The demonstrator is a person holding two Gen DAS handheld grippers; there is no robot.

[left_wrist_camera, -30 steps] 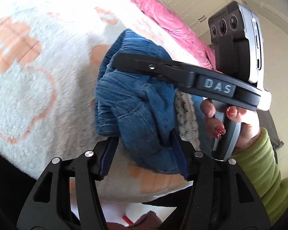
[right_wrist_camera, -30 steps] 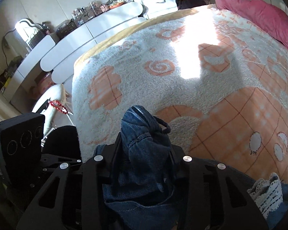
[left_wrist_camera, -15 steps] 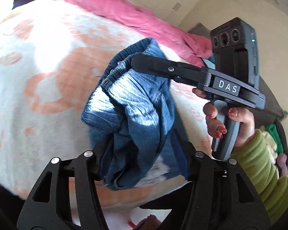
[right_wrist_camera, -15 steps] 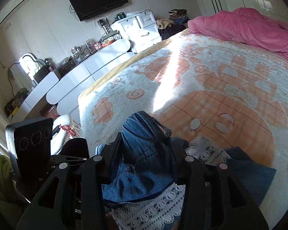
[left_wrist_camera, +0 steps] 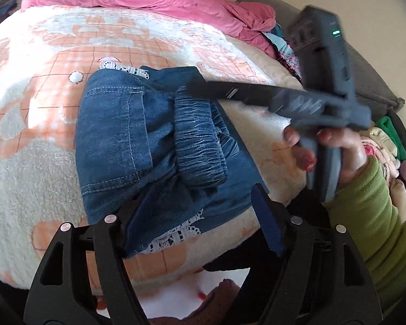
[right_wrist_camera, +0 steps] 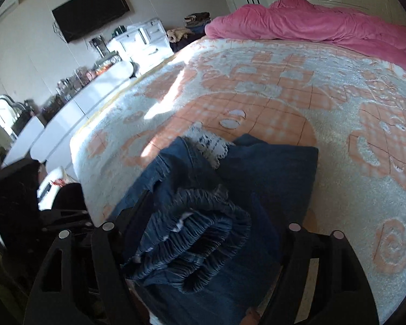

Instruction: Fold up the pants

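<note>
Left wrist shows both my grippers spread wide, pants folded near the bed edge.

A fluffy white blanket with peach-orange checked patterns covers the bed. Along the blanket's far edge lies a rumpled pink duvet. Past the blanket's left side stands a low white curved cabinet topped with jars and clutter, and beyond that a white chest of drawers. Above the cabinet a black flat television hangs on the wall. Off the blanket's right side sits a heap of green, cream and pink clothes.
</note>
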